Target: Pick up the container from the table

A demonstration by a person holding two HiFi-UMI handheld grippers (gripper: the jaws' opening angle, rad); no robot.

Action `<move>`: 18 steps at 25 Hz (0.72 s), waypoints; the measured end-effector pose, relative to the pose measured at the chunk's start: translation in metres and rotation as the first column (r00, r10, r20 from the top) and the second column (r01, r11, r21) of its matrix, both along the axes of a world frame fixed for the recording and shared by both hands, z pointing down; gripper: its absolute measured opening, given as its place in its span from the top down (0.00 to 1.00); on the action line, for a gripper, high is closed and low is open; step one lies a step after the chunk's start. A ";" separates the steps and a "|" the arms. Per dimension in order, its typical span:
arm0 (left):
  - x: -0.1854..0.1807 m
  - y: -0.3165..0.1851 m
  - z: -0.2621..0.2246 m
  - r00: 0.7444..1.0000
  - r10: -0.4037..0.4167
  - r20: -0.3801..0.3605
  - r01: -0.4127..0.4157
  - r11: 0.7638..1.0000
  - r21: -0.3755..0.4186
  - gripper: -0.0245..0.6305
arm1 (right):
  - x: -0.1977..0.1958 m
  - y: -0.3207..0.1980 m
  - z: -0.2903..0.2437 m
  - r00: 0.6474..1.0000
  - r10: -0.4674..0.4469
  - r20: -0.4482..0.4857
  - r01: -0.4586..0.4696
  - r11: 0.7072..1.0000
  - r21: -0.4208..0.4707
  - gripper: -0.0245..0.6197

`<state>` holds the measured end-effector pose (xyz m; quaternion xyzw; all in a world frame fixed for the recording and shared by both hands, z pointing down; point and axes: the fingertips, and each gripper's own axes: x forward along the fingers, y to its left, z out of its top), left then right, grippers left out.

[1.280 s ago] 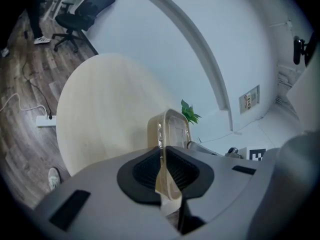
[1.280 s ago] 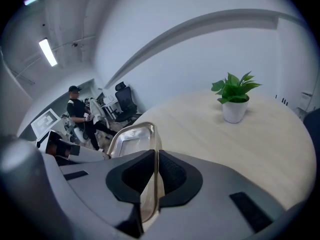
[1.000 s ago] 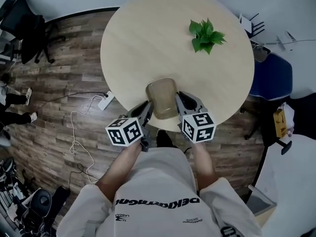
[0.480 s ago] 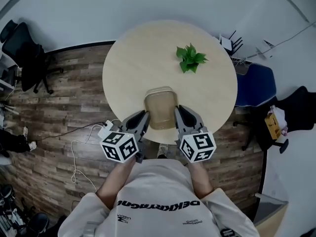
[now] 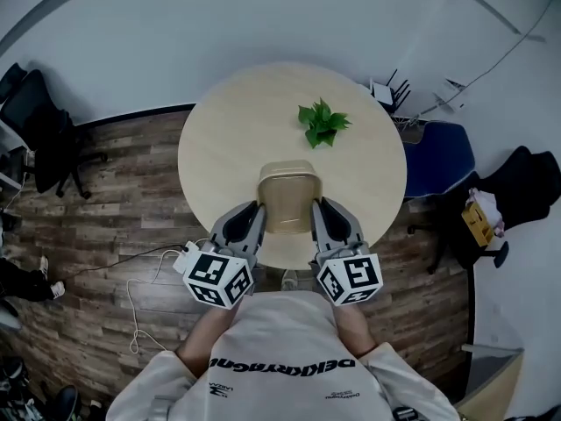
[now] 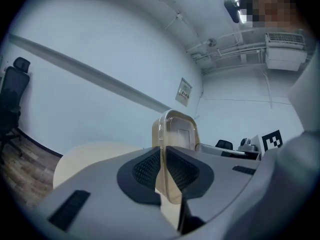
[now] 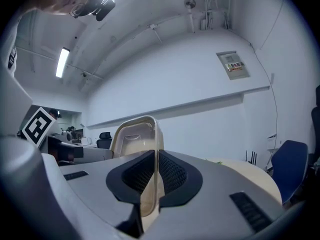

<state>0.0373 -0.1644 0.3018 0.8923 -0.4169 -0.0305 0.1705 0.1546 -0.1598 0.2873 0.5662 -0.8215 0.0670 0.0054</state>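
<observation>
Over the table's six o'clock edge, a tan container hangs held from both sides: left gripper clamped on its nine o'clock rim, right gripper clamped on its three o'clock rim.

Your left gripper clamps the left rim of the container, its jaws nearly together on the thin edge. Your right gripper pinches the container's right rim the same way. Both grippers point level, away from your chest. Your left forearm and right forearm sit tucked in close behind the container.
</observation>
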 end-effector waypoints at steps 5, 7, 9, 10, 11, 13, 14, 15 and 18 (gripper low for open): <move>0.008 0.001 -0.012 1.000 0.000 0.031 -0.003 0.997 0.074 0.89 | 0.008 0.004 -0.009 0.999 0.034 -0.002 -0.034 0.999 0.031 0.87; 0.011 0.001 -0.016 0.999 0.001 0.039 -0.004 0.995 0.097 0.89 | 0.010 0.004 -0.013 0.999 0.040 -0.001 -0.040 0.998 0.043 0.87; 0.013 0.000 -0.021 0.999 -0.001 0.049 -0.005 0.993 0.119 0.89 | 0.012 0.004 -0.017 0.999 0.048 0.003 -0.048 0.997 0.054 0.87; 0.014 -0.001 -0.023 0.999 -0.001 0.053 -0.006 0.992 0.128 0.89 | 0.013 0.004 -0.018 0.999 0.052 0.006 -0.052 0.997 0.058 0.87; 0.014 -0.001 -0.024 0.998 -0.002 0.057 -0.006 0.991 0.134 0.89 | 0.014 0.004 -0.019 0.998 0.056 0.008 -0.056 0.997 0.061 0.87; 0.017 -0.002 -0.025 0.998 -0.003 0.062 -0.005 0.990 0.143 0.89 | 0.016 0.004 -0.019 0.998 0.059 0.010 -0.060 0.996 0.064 0.87; 0.018 -0.002 -0.025 0.998 -0.004 0.063 -0.005 0.989 0.145 0.89 | 0.017 0.004 -0.019 0.998 0.060 0.010 -0.061 0.996 0.064 0.87; 0.019 -0.002 -0.024 0.998 -0.004 0.065 -0.005 0.989 0.146 0.89 | 0.018 0.004 -0.019 0.998 0.062 0.009 -0.063 0.996 0.063 0.87; 0.021 -0.004 -0.024 0.997 -0.005 0.071 -0.006 0.988 0.152 0.89 | 0.020 0.004 -0.018 0.998 0.067 0.008 -0.067 0.996 0.061 0.87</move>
